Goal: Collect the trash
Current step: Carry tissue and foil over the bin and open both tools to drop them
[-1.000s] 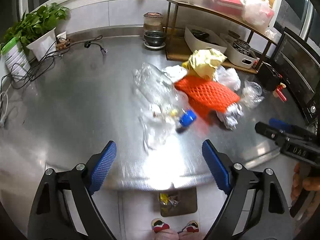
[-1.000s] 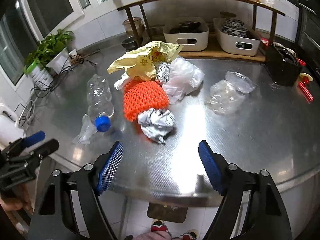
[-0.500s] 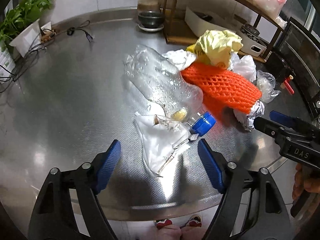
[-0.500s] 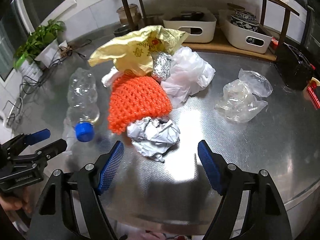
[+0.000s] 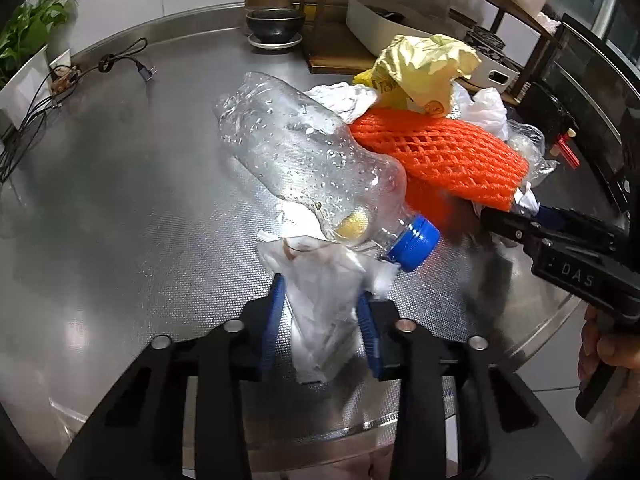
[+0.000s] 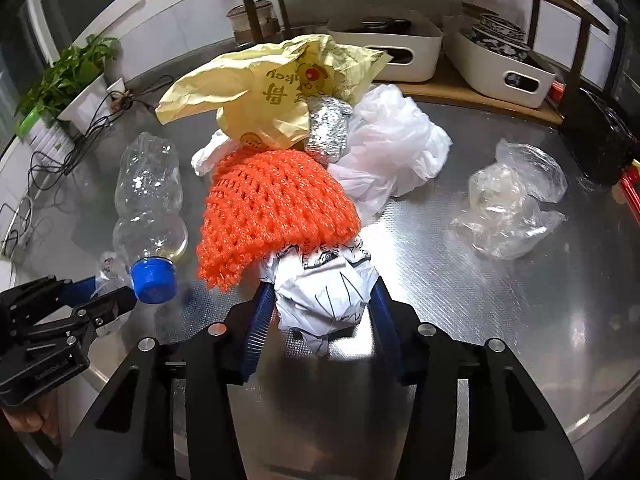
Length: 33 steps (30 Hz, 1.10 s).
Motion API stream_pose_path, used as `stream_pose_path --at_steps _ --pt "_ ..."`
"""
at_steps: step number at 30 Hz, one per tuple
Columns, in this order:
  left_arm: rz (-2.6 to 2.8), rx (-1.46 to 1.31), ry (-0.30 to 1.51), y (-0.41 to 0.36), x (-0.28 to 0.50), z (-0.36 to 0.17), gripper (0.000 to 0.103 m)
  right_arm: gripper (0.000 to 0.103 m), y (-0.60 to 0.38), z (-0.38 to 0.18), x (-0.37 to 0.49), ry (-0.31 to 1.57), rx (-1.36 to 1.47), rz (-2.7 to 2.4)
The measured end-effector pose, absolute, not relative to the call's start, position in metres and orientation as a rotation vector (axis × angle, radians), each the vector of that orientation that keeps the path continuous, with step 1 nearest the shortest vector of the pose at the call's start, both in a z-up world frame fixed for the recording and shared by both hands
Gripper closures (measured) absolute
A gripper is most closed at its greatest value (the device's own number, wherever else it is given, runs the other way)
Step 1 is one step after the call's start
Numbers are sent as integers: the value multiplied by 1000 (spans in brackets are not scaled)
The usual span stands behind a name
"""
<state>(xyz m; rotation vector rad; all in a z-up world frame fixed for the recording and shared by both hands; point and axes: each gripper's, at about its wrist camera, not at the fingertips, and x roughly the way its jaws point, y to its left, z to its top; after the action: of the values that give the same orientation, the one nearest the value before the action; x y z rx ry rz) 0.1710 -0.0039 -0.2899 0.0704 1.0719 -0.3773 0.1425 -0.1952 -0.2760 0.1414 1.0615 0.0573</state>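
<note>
Between left tool (image 5: 320, 316) pads: wrapper (image 5: 320, 300)

Blue ribbed pads on black arms, that's the left gripper (image 5: 322, 320), and between them a see-through white plastic wrapper (image 5: 324, 304). Just ahead, a clear bottle (image 5: 308, 156) beaded with droplets, bright blue cap (image 5: 414, 244), a yellowish bit inside. To its right, orange foam netting (image 5: 440, 156) in an open diamond weave. The right gripper (image 6: 322, 308), same blue and black, frames white paper with black print (image 6: 324, 292). Beyond it, a pale yellow bag (image 6: 272, 96) with red and mustard lettering, and glittery silver foil (image 6: 330, 128).
</note>
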Motion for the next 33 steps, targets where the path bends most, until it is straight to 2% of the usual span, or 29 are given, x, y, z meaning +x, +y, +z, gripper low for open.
stream_pose_path --at_steps 7,25,33 --pt "-381 61 1067 5 163 -281 93 56 -210 -268 126 1071 169 8" --pt "-386 53 1072 -36 48 -263 95 56 -232 -249 24 1086 197 98" --pt "-403 51 1100 -54 -6 -272 95 55 -231 -255 -24 1116 218 119"
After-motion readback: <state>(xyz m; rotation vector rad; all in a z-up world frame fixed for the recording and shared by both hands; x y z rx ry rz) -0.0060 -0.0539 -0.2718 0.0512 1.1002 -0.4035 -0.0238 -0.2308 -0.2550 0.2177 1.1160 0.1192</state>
